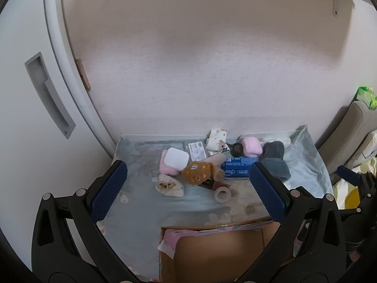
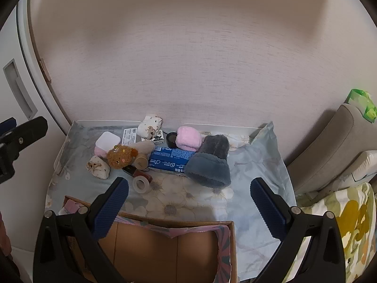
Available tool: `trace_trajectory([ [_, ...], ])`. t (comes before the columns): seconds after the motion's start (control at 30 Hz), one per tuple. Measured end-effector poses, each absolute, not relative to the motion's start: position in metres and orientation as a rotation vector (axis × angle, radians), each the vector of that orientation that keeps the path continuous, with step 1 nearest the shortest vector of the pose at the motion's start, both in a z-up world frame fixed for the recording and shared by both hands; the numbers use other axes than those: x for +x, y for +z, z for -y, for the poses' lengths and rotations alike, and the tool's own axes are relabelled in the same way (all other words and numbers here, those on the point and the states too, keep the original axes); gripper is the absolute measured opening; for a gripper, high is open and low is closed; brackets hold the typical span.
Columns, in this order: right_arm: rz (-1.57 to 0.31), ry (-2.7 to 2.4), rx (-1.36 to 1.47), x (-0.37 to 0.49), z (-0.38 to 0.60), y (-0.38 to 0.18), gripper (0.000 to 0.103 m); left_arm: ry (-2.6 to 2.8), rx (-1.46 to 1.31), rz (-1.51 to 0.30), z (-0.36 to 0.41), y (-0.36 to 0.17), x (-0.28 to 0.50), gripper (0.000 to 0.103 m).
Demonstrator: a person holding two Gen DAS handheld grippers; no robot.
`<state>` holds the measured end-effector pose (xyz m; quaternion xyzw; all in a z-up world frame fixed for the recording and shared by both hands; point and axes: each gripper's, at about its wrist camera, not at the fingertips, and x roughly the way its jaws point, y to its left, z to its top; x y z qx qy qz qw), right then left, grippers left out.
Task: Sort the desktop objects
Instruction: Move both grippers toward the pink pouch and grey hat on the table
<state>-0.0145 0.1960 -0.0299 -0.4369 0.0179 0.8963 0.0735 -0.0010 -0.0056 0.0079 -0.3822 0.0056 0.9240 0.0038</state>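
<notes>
since nothing was yet picked, both the left gripper (image 1: 188,188) and right gripper (image 2: 189,206) hung wide-jawed and empty, low in frame, above the open brown cardboard box (image 2: 169,247).

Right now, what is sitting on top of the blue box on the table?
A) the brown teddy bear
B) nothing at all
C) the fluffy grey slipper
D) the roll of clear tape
C: the right wrist view shows the fluffy grey slipper lying over the right end of the blue box, while the roll of clear tape and brown teddy bear sit off to its left.
</notes>
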Motion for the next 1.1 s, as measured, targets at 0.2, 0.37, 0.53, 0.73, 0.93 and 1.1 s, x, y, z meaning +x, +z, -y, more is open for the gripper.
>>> trace_trajectory([
  [0.2,-0.06,2.688,-1.314,-0.013,-0.197,-0.03,0.103,2.89,-1.199,0.015,0.008,0.007,-0.001,0.103],
  [0.37,-0.065,2.691,-1.313,-0.012,-0.197,-0.03,0.103,2.912,-1.173,0.008,0.006,0.007,0.003,0.103],
  [0.53,-0.08,2.697,-1.315,-0.012,-0.197,-0.031,0.103,2.897,-1.175,0.034,0.009,0.005,0.004,0.103],
  [0.73,-0.106,2.696,-1.325,-0.012,-0.196,-0.032,0.103,2.91,-1.178,0.045,0.015,0.005,0.006,0.103],
  [0.93,-0.106,2.677,-1.311,-0.012,-0.195,-0.034,0.103,2.903,-1.226,0.049,0.024,-0.001,0.003,0.103],
  [1.1,-0.142,2.669,-1.348,-0.017,-0.199,-0.037,0.103,2.904,-1.263,0.007,0.04,-0.009,-0.001,0.103],
])
